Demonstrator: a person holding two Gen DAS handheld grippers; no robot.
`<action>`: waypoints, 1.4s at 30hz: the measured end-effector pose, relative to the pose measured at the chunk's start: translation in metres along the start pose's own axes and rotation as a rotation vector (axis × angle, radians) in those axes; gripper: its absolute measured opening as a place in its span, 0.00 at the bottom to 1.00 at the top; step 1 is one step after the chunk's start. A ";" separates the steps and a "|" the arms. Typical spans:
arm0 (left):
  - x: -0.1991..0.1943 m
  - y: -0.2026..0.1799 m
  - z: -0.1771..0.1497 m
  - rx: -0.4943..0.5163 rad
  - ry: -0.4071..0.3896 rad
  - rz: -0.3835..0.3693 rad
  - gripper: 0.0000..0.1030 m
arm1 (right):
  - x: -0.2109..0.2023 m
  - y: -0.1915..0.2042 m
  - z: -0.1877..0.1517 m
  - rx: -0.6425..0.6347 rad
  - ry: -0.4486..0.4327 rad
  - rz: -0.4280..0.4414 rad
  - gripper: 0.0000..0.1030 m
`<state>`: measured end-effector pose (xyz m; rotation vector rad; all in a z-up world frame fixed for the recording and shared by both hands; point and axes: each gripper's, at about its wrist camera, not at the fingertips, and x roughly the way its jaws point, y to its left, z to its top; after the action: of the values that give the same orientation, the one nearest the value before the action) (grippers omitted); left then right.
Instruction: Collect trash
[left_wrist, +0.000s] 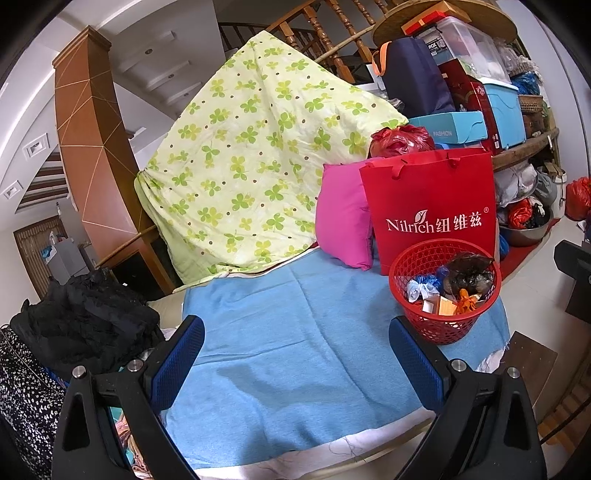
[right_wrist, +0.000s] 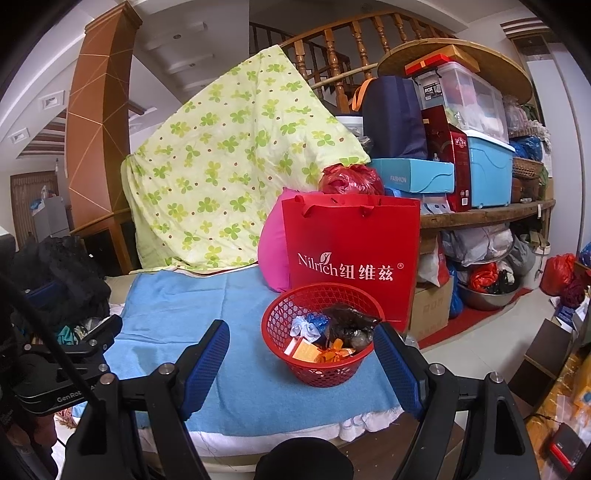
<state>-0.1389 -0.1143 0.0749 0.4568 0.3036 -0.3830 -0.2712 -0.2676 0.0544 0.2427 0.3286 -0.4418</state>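
The red mesh basket stands upright on the blue cloth that covers the tabletop, near the cloth's right edge. It contains the collected trash: a dark plastic bag, a blue and white wrapper, an orange carton and an orange scrap. Directly behind the basket stands a red paper bag printed "Nilrich"; a pink cushion leans just beside the bag on its left. A green clover-print quilt is draped behind both. The right gripper is spread wide with nothing between its blue pads; the basket appears between the fingers in the right wrist view, beyond the tips and apart from them. The left gripper is likewise spread wide and holds nothing; its fingers frame bare blue cloth, with the basket ahead and to its right. A pile of black fabric lies at the left edge of the tabletop.
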 end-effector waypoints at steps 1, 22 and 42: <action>0.000 0.000 0.000 0.000 -0.001 -0.001 0.97 | 0.000 0.001 0.000 0.002 0.001 0.001 0.80; 0.006 0.000 0.000 0.012 0.012 -0.014 0.97 | 0.009 -0.005 0.007 0.018 0.020 -0.003 0.80; 0.028 0.009 -0.001 0.013 0.030 -0.020 0.97 | 0.032 0.001 0.012 0.009 0.037 0.004 0.80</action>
<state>-0.1106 -0.1144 0.0667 0.4726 0.3348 -0.3977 -0.2401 -0.2826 0.0541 0.2608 0.3620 -0.4351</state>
